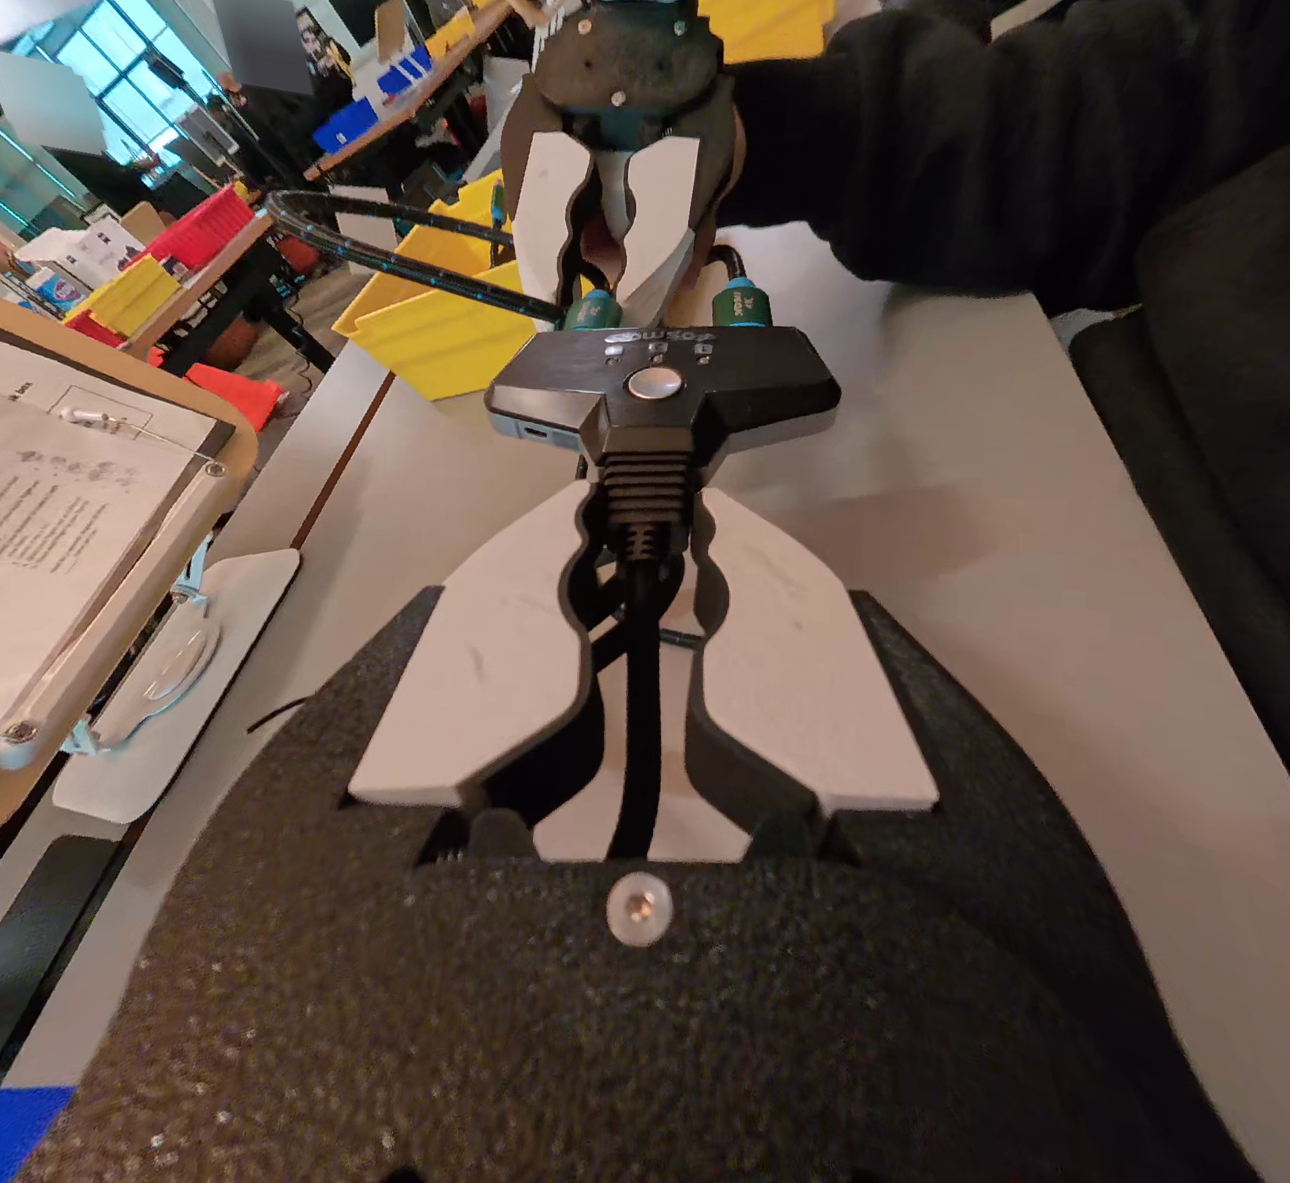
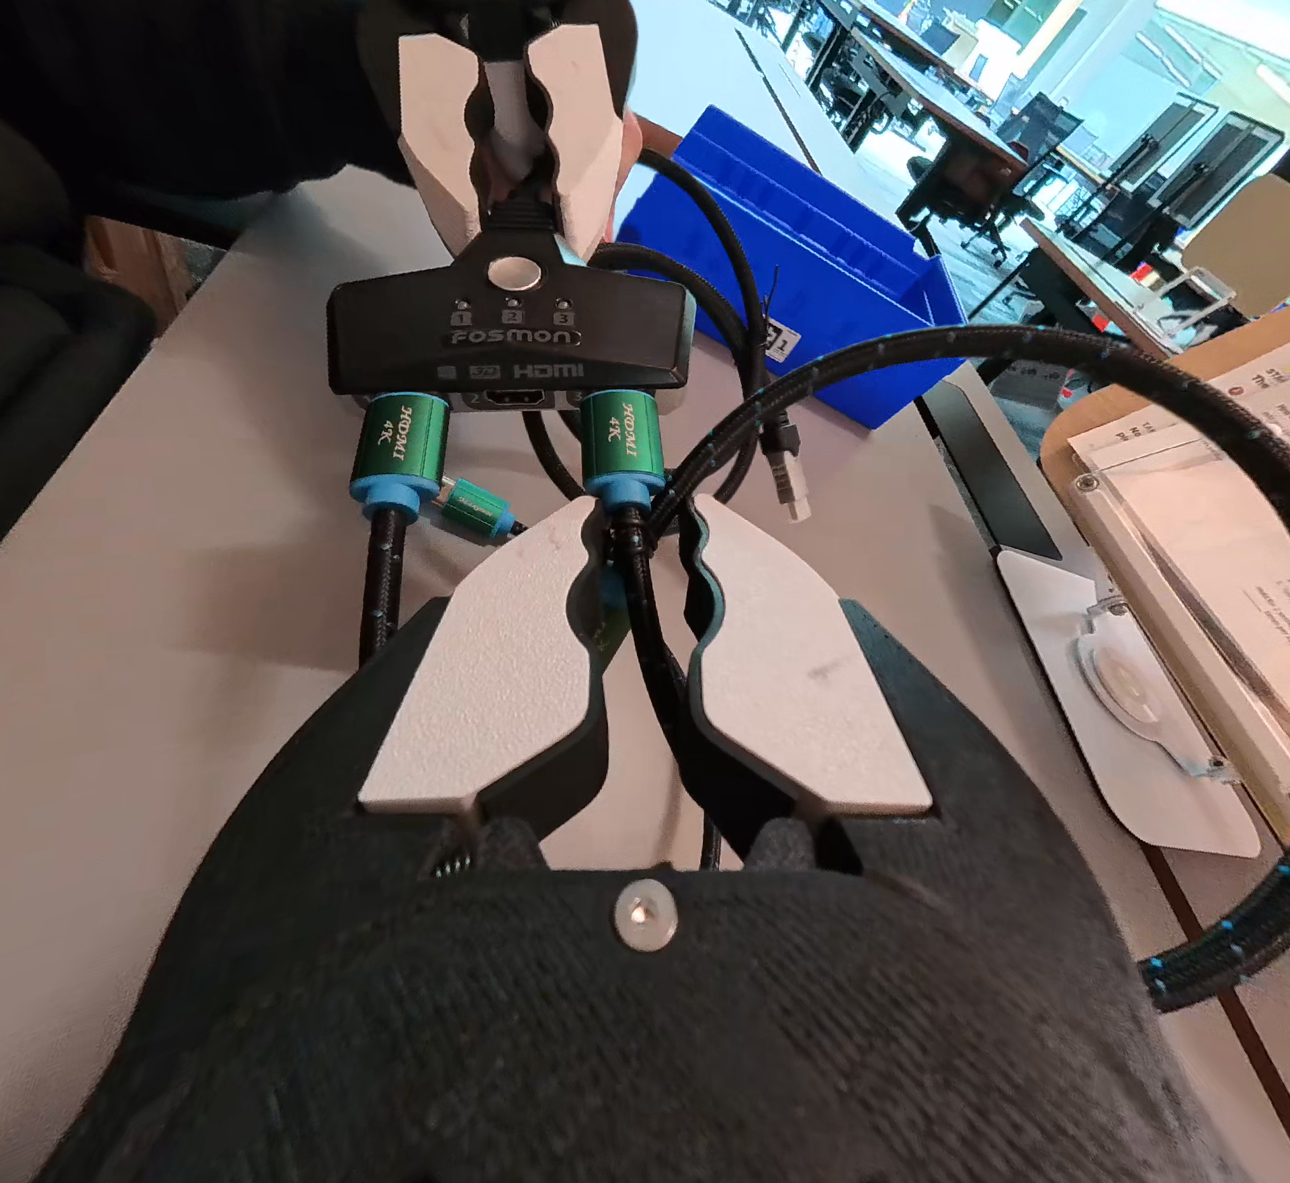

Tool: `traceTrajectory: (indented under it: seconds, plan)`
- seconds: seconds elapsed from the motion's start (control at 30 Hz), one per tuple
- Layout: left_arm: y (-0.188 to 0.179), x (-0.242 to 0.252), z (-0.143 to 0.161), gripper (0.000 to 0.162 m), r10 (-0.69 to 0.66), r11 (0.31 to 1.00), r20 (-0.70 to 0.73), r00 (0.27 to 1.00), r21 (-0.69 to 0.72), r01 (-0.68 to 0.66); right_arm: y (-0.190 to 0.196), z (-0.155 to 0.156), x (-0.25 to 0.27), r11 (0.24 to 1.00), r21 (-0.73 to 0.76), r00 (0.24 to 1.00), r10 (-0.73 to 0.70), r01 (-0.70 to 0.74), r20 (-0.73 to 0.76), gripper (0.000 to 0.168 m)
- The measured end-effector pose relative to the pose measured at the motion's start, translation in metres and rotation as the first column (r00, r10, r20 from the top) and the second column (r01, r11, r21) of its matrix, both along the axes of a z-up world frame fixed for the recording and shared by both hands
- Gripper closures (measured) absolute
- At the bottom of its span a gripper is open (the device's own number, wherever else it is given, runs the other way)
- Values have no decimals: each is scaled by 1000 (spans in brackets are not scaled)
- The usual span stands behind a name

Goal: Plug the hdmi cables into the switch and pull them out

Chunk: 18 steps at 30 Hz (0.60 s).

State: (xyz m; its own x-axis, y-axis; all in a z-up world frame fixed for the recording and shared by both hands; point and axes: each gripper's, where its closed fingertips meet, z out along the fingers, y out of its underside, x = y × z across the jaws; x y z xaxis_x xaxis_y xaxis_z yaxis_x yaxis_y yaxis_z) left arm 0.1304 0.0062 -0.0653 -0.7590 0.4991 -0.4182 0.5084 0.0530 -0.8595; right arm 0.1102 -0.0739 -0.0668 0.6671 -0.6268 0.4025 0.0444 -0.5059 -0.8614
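Note:
A black HDMI switch [image 1: 663, 375] [image 2: 509, 340] lies on the grey table [image 2: 174, 521]. My left gripper [image 1: 646, 514] is shut on the ribbed collar of the switch's own black cable, and it also shows in the right wrist view [image 2: 520, 207]. Two green HDMI plugs [image 2: 399, 444] [image 2: 621, 444] sit in the outer ports. The middle port [image 2: 516, 397] is empty. My right gripper [image 2: 646, 514] is open, its fingers either side of the braided cable just behind the right-hand plug. A third green plug [image 2: 475, 507] lies loose on the table.
A blue bin [image 2: 803, 256] stands behind the switch, with a loose black cable and its clear connector [image 2: 785, 472] beside it. A braided cable [image 2: 907, 347] loops over a clipboard stand [image 2: 1187, 521] [image 1: 105, 521]. Yellow bins [image 1: 433, 326] sit past the table's edge.

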Motion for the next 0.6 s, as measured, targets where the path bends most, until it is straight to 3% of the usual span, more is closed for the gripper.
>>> traceTrajectory:
  seconds: [0.07,0.2,0.3,0.4,0.5,0.6]
  plan:
    - [-1,0,-2,139,11,1000,-24,1000,0,-11,-2,-3,1,1000,-8,1000,-14,14,-9,148]
    - [-7,0,-10,139,57,998,-97,994,24,-55,-14,0,5,995,-42,996,-90,91,17,128]
    - [-11,5,-8,139,74,997,-164,984,24,-71,-30,28,4,979,5,975,-205,206,90,114]
    - [-15,23,-8,139,163,986,-185,969,59,-154,-42,74,-12,957,110,927,-288,269,240,118]
    - [-14,32,-10,139,178,984,-219,959,56,-170,-10,89,-43,977,199,977,-108,71,186,121]
    - [-12,29,-6,139,147,989,-225,963,21,-146,15,57,-42,997,80,999,-10,8,32,120]
